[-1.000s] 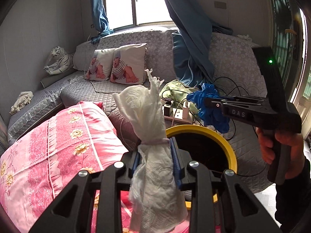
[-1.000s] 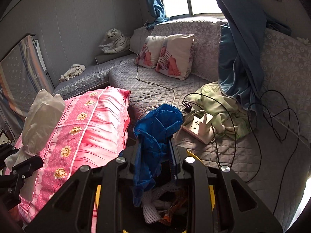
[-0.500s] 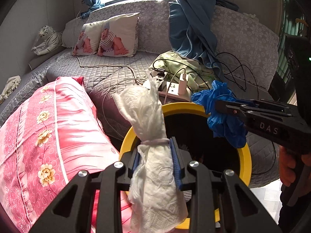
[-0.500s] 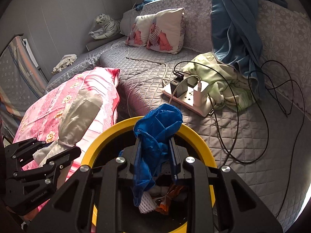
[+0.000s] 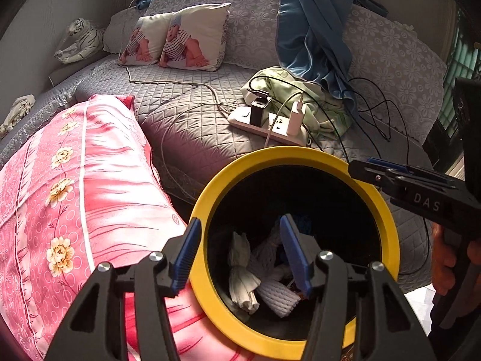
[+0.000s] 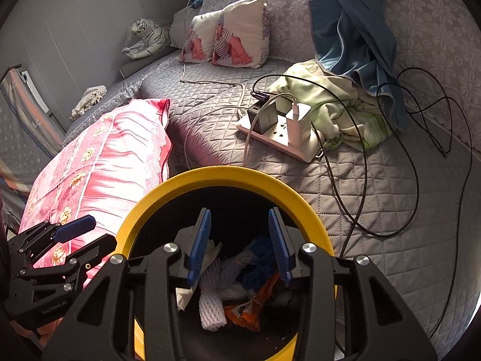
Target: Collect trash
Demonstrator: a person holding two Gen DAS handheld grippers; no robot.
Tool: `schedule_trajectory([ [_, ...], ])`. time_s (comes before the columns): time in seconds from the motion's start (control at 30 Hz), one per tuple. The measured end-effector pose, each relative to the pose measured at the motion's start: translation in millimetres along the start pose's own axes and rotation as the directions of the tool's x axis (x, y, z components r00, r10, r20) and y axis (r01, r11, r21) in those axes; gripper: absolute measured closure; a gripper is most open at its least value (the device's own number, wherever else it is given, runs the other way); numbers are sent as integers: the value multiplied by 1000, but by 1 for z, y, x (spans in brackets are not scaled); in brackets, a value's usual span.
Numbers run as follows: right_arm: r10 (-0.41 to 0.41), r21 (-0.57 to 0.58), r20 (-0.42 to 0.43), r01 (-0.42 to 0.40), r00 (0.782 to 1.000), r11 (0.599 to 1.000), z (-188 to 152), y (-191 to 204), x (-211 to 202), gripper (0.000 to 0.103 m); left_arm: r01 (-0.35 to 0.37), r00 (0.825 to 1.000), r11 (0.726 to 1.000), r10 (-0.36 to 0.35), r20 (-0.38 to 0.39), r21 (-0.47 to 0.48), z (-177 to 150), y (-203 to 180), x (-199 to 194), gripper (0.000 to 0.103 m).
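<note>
Both wads have dropped from jaws that have just been opening: left gripper [image 5: 239, 258] and right gripper [image 6: 239, 242] hang spread, tilted down over the yellow-rimmed bin [image 5: 387, 210], where tissue [image 5: 240, 270] and blue glove [image 6: 258, 255] lie.

Beside the glossy yellow plastic bin [image 5: 387, 219] lies a satiny pink cloth pillow [image 5: 90, 186]; behind it, matt quilted grey fabric [image 6: 375, 225]; inside, seemingly crumpled paper [image 5: 240, 270].

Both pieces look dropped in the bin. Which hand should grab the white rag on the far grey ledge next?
Probably left: the left gripper, empty with jaws just opened, sits on the bin's pillow side, nearer the white rag.
</note>
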State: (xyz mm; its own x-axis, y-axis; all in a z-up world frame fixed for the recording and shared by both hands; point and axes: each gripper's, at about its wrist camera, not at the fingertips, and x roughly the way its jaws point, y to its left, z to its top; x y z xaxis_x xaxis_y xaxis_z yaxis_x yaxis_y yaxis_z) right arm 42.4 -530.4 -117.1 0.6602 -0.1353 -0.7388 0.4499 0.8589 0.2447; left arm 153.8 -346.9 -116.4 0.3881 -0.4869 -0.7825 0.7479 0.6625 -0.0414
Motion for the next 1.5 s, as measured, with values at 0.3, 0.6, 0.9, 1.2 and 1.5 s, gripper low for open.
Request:
schedule_trajectory([
  [0.3,-11,-34,23,12,1000,999,8,20,-14,65,-36,997,996,42,65,-83,-6,46,-40,51],
  [0.6,49,-154,98,-34,994,988,19,94,-40,65,-144,963,965,187,195,-218,-34,120,-132,51],
  [0.9,276,-329,127,-222,953,918,-3,220,-71,62,-309,873,863,425,242,-401,-109,188,-230,51],
  [1.2,313,-412,165,-223,935,884,-42,300,-86,43,-371,764,763,575,293,-530,-182,199,-297,30],
  [1.5,267,-390,349,-120,898,913,-75,317,-118,13,-406,639,700,677,364,-588,-211,178,-334,8],
])
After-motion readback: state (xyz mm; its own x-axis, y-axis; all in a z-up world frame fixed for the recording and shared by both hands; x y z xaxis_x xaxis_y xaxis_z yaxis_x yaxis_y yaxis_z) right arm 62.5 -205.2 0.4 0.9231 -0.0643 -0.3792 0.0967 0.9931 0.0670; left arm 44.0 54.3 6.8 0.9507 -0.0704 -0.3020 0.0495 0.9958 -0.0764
